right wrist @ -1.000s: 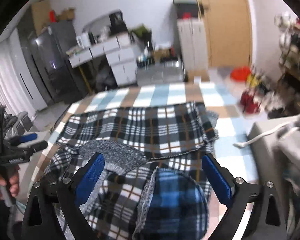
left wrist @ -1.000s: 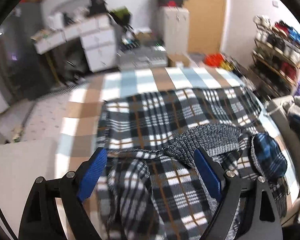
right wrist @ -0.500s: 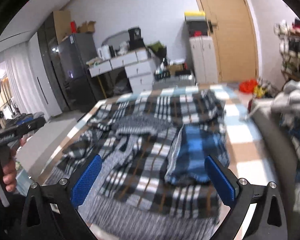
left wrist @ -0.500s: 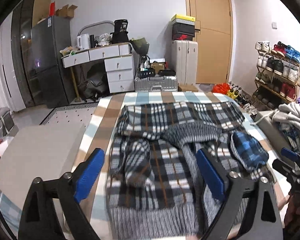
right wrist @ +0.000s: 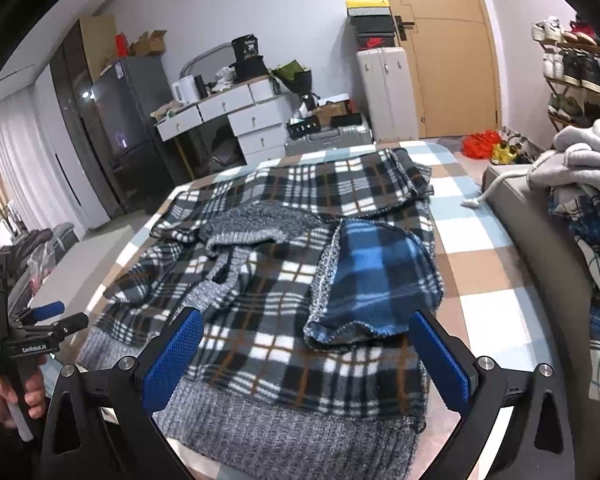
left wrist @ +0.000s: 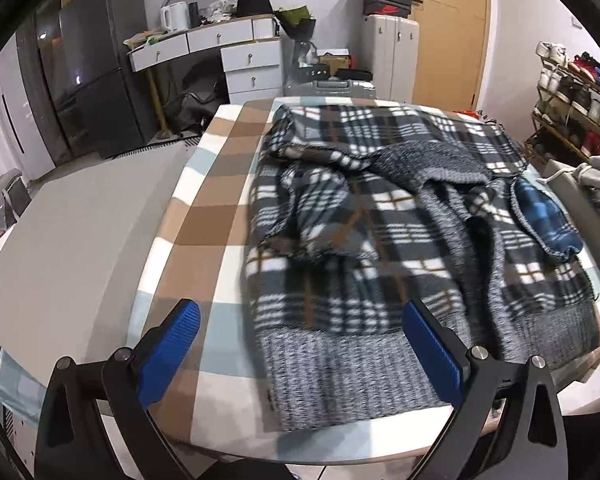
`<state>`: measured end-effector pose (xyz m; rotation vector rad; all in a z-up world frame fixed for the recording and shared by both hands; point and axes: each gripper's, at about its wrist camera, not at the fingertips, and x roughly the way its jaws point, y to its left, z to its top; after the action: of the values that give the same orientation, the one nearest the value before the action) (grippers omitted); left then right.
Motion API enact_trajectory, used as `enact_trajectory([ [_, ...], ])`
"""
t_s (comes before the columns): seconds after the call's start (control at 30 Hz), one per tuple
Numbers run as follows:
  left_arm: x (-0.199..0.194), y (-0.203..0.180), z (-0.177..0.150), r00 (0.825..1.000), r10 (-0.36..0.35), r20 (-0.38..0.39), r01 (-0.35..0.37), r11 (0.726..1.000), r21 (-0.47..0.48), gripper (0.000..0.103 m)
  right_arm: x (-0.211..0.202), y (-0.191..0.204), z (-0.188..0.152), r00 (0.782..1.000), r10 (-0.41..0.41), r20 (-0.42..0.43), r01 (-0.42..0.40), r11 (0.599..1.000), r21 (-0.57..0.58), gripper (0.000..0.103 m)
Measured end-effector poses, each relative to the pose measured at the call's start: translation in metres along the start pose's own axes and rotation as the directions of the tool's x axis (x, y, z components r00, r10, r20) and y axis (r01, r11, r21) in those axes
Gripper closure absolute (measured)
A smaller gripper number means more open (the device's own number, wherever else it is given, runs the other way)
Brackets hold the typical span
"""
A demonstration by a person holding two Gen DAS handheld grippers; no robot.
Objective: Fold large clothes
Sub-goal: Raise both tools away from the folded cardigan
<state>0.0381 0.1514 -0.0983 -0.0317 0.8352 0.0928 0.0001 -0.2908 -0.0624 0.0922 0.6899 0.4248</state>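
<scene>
A large black, white and grey plaid jacket (left wrist: pixel 380 220) (right wrist: pixel 280 280) lies spread and rumpled on the checked table cover (left wrist: pixel 212 208) (right wrist: pixel 480 240). Its grey knit hem (left wrist: pixel 340 372) (right wrist: pixel 280 428) faces the near edge. A blue plaid sleeve end (left wrist: pixel 544 216) (right wrist: pixel 380 272) lies folded onto its right side. My left gripper (left wrist: pixel 298 312) hovers over the hem's left corner; its jaws are opening and nothing is between them. My right gripper (right wrist: pixel 305 318) stands open above the hem's right part, holding nothing. A hand holds the left gripper (right wrist: pixel 40 320) at the table's left.
A pile of clothes (right wrist: pixel 580 160) (left wrist: pixel 596 172) sits on a grey seat to the right of the table. A pale flat surface (left wrist: pixel 72 240) adjoins the table's left side. A white drawer desk (left wrist: pixel 244 60), a dark fridge (left wrist: pixel 88 76) and a shoe rack (left wrist: pixel 572 92) stand beyond.
Both grippers have drawn back toward the near edge and sunk a little, so the jacket's grey hem has come into view. The left jaws stand wider apart than before.
</scene>
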Motion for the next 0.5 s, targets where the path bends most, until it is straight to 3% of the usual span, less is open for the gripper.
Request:
enact_trajectory([
  [0.27,0.013,-0.002,-0.008,0.999,0.008,-0.045,-0.007,1.0,0.022,0.004,0.003,0.004,-0.002,1.0,0.009,-0.022,-0.01,1.0,-0.011,0.0],
  [0.5,0.035,0.006,-0.016,0.982,-0.062,-0.181,0.058,0.998,-0.03,0.004,0.004,0.006,-0.004,0.999,0.013,-0.041,-0.013,1.0,-0.015,0.0],
])
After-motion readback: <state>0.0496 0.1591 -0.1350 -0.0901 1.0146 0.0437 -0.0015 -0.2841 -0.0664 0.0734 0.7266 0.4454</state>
